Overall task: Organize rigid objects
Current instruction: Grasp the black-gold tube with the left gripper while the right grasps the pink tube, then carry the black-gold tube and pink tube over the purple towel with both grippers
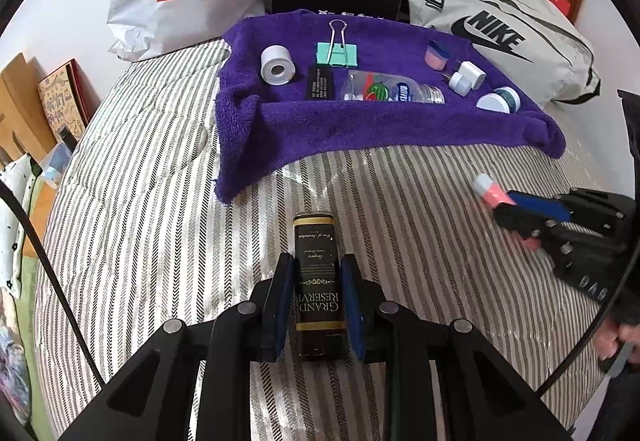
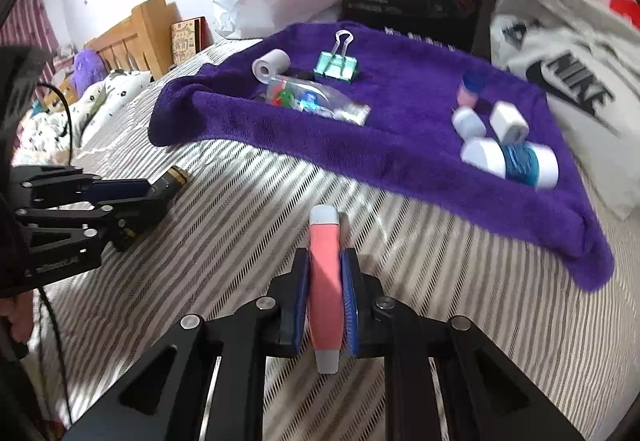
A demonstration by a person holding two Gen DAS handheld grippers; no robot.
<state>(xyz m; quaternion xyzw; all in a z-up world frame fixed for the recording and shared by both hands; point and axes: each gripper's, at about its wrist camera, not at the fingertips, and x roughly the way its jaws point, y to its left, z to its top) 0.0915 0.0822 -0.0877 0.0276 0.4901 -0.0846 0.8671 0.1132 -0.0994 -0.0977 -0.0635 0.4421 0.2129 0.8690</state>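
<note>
Rigid objects: several already on purple towel [image 1: 360, 129]; black bottle [image 1: 318, 281] in left gripper [image 1: 318, 305] fingers, pink tube [image 2: 326, 281] clamped in right gripper [image 2: 326, 305], both over bed [image 1: 160, 241], unplaced.

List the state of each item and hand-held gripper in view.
Left hand-held gripper: shut on black bottle.
Black bottle: gripped, over the striped bedcover.
Right hand-held gripper: shut on pink tube.
Pink tube: gripped.
Binder clip: handles up, on purple towel.
Plastic bottle: lying on its side.

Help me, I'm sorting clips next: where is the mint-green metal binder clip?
The mint-green metal binder clip lies near the far edge of the purple towel, between the white tape roll and the pink cup.
</note>
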